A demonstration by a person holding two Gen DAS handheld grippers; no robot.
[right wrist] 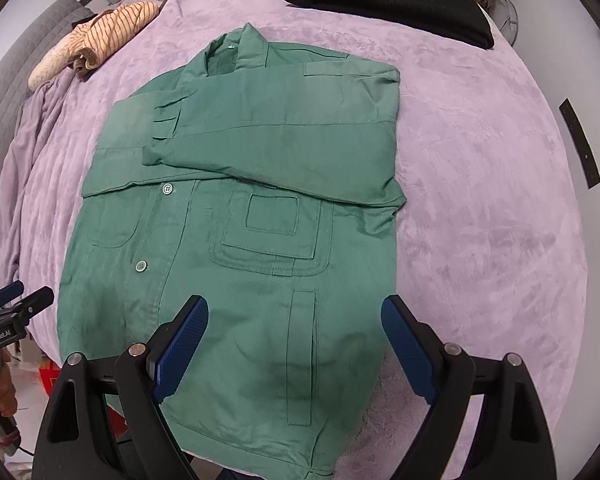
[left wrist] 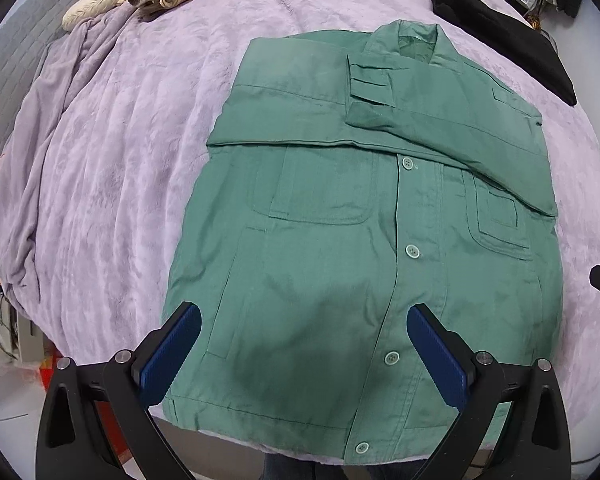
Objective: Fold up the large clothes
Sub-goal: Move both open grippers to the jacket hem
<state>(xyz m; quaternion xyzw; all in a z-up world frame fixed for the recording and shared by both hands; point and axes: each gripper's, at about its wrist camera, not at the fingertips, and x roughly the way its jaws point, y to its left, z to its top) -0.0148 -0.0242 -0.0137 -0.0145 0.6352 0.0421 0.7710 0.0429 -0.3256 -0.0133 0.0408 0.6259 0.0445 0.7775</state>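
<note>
Both your grippers—left gripper [left wrist: 304, 344], right gripper [right wrist: 294, 336]—hang open, holding nothing. Below them the green jacket [left wrist: 340, 264] looks soft and floppy—pinch its bottom hem [left wrist: 260, 416].

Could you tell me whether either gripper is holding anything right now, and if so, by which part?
Nothing is held. The left gripper and right gripper both hover open above the green jacket, pads clear of the cloth.

Bed covered by a plush lilac blanket [left wrist: 140, 140]; grey quilted headboard [right wrist: 16, 64] behind; pale floor [left wrist: 4, 392] beside.
</note>
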